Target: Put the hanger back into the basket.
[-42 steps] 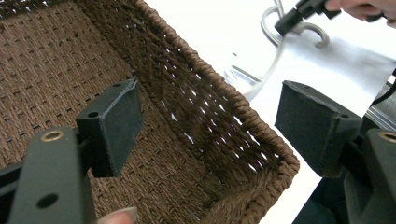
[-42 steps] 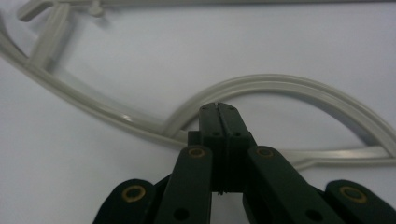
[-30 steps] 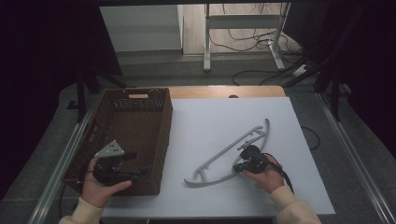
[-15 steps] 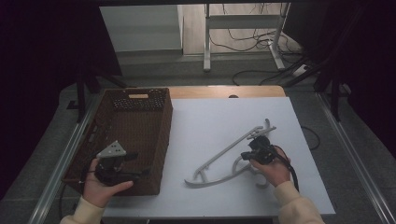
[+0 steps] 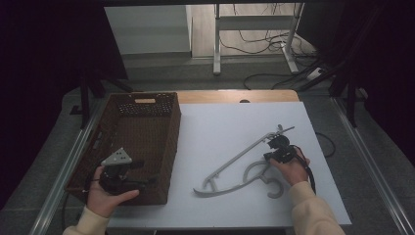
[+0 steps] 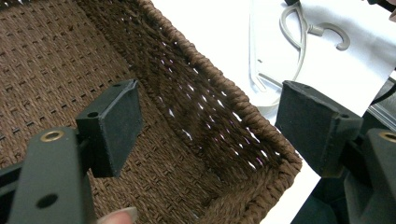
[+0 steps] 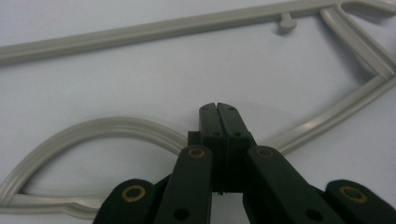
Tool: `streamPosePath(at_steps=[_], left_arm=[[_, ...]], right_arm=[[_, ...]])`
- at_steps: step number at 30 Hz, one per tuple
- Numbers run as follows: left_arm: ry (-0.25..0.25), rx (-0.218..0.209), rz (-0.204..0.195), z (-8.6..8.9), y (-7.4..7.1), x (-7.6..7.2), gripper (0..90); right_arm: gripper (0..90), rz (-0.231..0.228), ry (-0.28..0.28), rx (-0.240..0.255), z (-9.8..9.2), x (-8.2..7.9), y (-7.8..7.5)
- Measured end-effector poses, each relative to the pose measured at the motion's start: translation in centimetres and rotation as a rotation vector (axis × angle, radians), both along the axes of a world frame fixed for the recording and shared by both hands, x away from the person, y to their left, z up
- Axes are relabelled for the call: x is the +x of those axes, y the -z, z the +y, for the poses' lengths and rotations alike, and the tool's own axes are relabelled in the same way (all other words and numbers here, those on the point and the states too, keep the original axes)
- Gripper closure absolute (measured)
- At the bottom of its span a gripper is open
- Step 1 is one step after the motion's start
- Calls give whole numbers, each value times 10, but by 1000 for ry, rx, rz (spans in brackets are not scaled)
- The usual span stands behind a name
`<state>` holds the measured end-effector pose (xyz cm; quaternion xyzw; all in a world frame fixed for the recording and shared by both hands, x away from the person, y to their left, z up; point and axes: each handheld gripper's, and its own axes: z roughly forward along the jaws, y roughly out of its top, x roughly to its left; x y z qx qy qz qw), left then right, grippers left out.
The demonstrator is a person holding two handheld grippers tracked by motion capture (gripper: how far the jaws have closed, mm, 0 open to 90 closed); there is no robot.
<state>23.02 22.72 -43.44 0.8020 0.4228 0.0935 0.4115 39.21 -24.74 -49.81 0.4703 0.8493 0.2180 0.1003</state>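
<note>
My right gripper (image 7: pixel 218 108) has its two black jaws pressed flat together, clenched on the curved arm of the pale grey plastic clothes hanger (image 7: pixel 140 39), which runs under the jaw tips from both sides. I cannot quite see the plastic between the pads, but the arm vanishes right where they meet. Beyond the tips lies the hanger's long straight bar, flat on the white tabletop (image 7: pixel 116 84). From above, that gripper (image 5: pixel 277 148) sits over the hanger (image 5: pixel 230 164), whose hook curls back toward my right hand (image 5: pixel 288 166).

My left gripper (image 6: pixel 205 126) is released, jaws wide apart, straddling the near corner of the dark brown woven wicker basket (image 6: pixel 219 88). Its woven floor lies beneath the left jaw, the rim between the two. From above, my left hand (image 5: pixel 108 192) holds it (image 5: pixel 141 174) over the basket's (image 5: pixel 173 142) near end.
</note>
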Motion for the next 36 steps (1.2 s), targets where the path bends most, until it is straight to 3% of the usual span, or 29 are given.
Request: streamPosePath(at_steps=[7,13,14,20,25,30,36], left_arm=[[7,-3,-7,-2,-2,-1,219],[8,-4,-4,-2,-1,-2,218],[9,-3,-5,-2,-2,-2,218],[19,-3,-11,-5,-4,-2,218],[26,-1,-10,-7,-3,-1,219],[27,-4,-16,-7,-4,-3,219],[31,-2,-15,-9,-3,-3,220]], right_arm=[[893,44,-4,0,-5,-5,0],[893,70,-33,-34,-12,-26,-2],[893,69,-35,-41,-15,-34,-3],[893,72,-51,-59,-17,-49,-3],[893,54,-48,-48,-18,-50,-4],[892,8,-49,34,-22,-56,-19],[892,-57,-54,177,-38,-80,-37]])
